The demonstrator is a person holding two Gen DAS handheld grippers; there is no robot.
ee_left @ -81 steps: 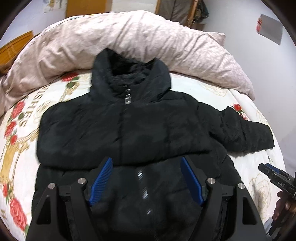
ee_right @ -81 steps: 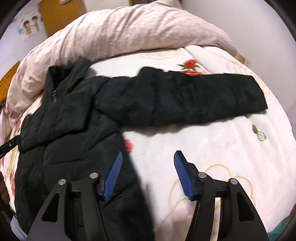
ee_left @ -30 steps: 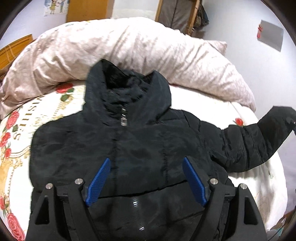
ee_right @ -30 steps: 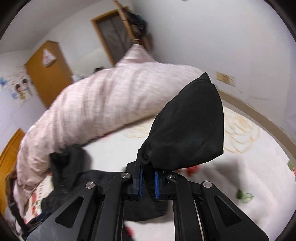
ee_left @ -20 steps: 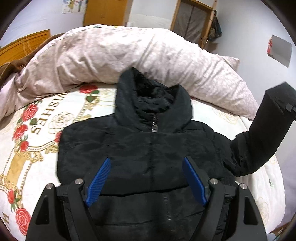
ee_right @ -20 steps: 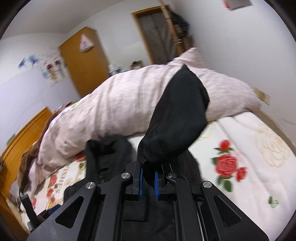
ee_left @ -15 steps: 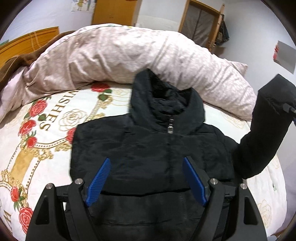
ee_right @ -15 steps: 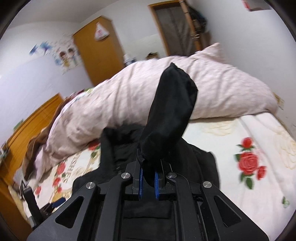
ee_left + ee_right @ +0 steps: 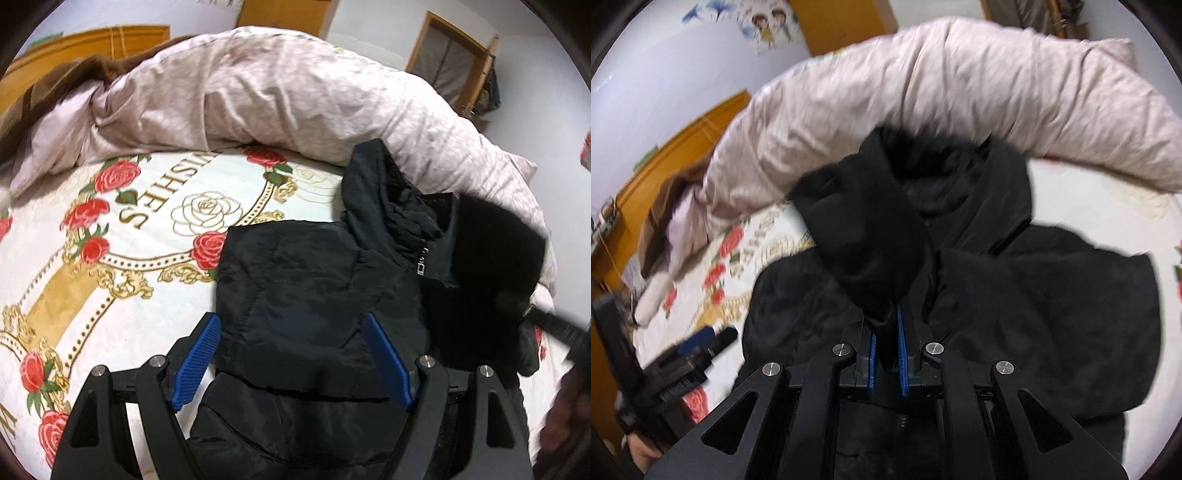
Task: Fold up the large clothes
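A black padded jacket lies face up on the bed, collar toward the pillows; it also shows in the right wrist view. Its left sleeve is folded across the chest. My left gripper is open and empty, hovering over the jacket's lower chest. My right gripper is shut on the cuff of the right sleeve and holds it lifted above the jacket's chest near the collar. The lifted sleeve shows at the right of the left wrist view, with the right gripper blurred behind it.
A long pink duvet roll lies across the head of the bed behind the collar. The rose-patterned bedsheet spreads left of the jacket. A wooden headboard and wardrobe stand at the back. The left gripper shows at lower left.
My right gripper has carried the sleeve leftward and down over the jacket's chest. My left gripper has shifted left, so the jacket now sits further right in its view.
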